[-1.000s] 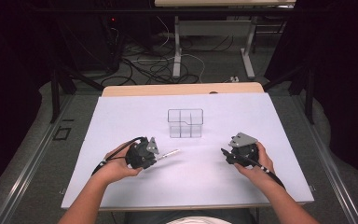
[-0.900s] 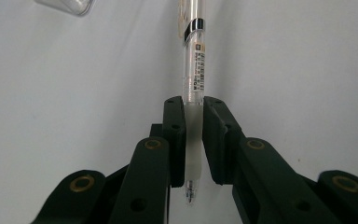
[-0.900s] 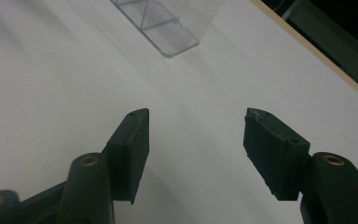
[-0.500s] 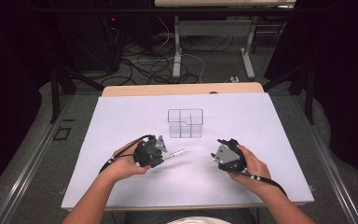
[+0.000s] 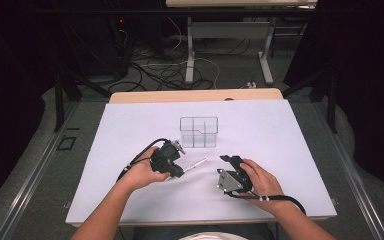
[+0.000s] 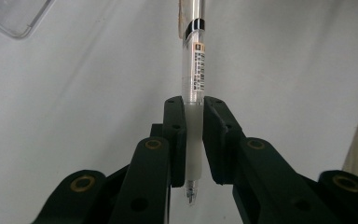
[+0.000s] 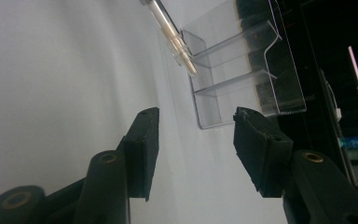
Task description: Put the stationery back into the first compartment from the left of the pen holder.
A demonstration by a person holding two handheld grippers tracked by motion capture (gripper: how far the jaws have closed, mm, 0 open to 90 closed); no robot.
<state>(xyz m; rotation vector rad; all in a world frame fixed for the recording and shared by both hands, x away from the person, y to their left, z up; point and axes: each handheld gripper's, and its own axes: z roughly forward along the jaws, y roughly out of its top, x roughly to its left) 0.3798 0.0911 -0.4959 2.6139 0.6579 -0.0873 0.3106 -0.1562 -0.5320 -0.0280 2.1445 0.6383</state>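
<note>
Nearest the person, two forearms entered from the bottom edge of the high view, each hand holding a black tool above a bench (image 5: 130,210) covered with a white sheet. The right tool (image 5: 228,161), with a grey plate on its upper face and a black cable trailing toward the wrist, was held over the sheet; in the right gripper view its jaws stood well apart around nothing, (image 7: 193,149) with bare white sheet between them.

The left tool (image 5: 180,171) was clamped on a pen (image 6: 195,93). In the left gripper view the jaws pressed on the frosted grip section of the pen, with the small writing tip projecting back toward the camera. The barrel was clear plastic, bearing a printed label and a black band farther along. In the high view the pen extended from the tool toward the right, its free end close above or on the sheet; contact could not be determined.

Beyond both tools, near the middle of the bench, stood a clear plastic organizer (image 5: 198,132) divided into compartments. In the right gripper view the free end of the pen lay just beside its wall.

Farther off, the floor held tangled cables (image 5: 155,70) and the legs of another table (image 5: 190,50).
</note>
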